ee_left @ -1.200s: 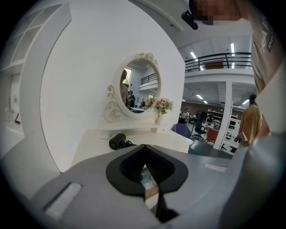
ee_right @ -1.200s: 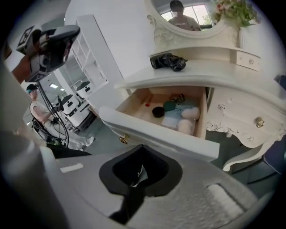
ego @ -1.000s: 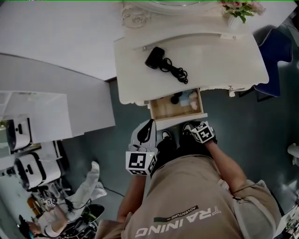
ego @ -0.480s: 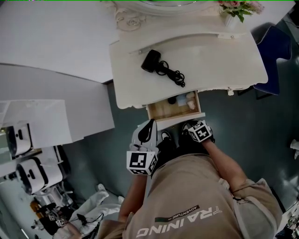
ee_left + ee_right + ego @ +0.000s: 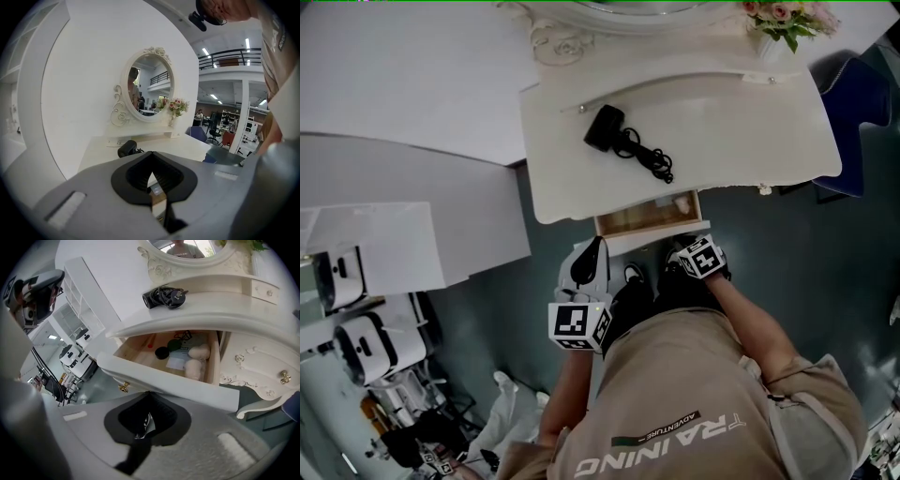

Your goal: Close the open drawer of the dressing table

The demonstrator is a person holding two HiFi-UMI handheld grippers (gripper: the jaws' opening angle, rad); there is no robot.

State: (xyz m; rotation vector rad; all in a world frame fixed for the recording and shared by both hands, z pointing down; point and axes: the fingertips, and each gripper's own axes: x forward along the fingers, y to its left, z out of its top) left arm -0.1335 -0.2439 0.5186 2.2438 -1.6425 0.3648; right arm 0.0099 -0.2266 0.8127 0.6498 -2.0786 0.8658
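Drawer (image 5: 647, 223) sits further in than before; left gripper (image 5: 151, 159) and right gripper (image 5: 147, 398) jaws together.

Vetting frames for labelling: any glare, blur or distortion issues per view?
Head view: sharp, even light; dressing table top very bright, drawer interior dimmer beneath it. Left gripper view: strong fisheye, black corners, ceiling lights clipped, mirror in focus. Right gripper view: same fisheye bends the drawer front; contents sharp, well lit.
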